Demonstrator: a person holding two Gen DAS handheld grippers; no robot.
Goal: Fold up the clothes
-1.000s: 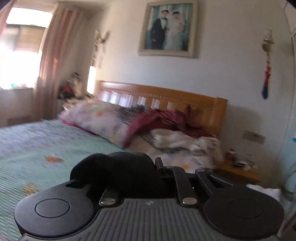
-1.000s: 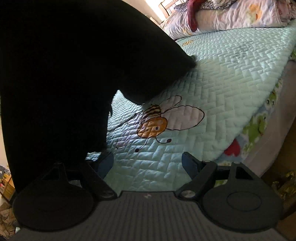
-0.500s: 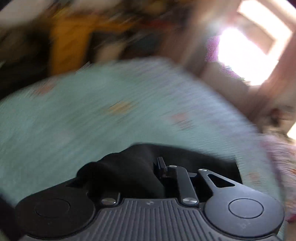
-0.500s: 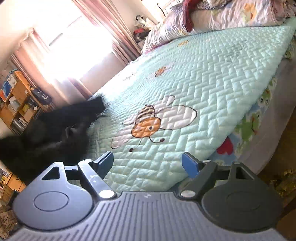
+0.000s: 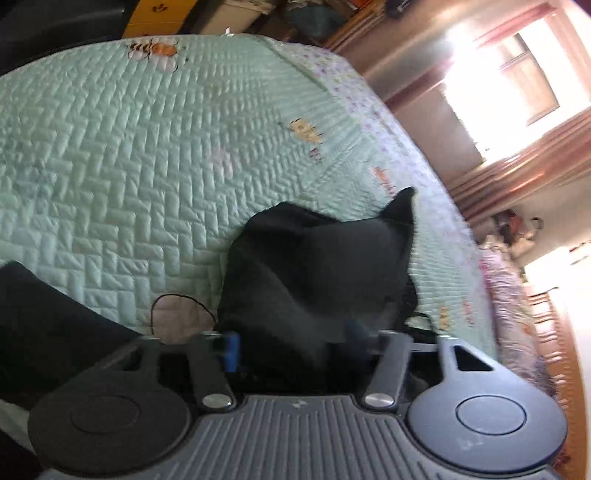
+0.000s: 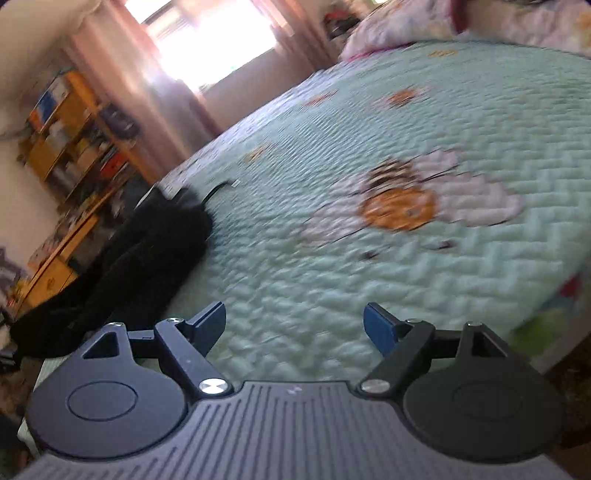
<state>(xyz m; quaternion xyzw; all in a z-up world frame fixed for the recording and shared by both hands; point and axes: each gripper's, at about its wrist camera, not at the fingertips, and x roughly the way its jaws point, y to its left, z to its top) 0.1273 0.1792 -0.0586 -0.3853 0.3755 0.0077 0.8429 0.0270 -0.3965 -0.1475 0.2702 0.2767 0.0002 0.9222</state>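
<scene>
Black fabric garment sits bunched between your left hand-held gripper's parted fingers; right hand-held gripper gapes empty, garment off to its left.

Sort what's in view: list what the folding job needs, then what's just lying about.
Job:
- black garment, bunched between the left tongs, which are open
- quilted bedspread, the folding surface
- right tongs, open and empty

Lying about:
- pillow at the head of the bed
- shelf of clutter
- curtains
</scene>
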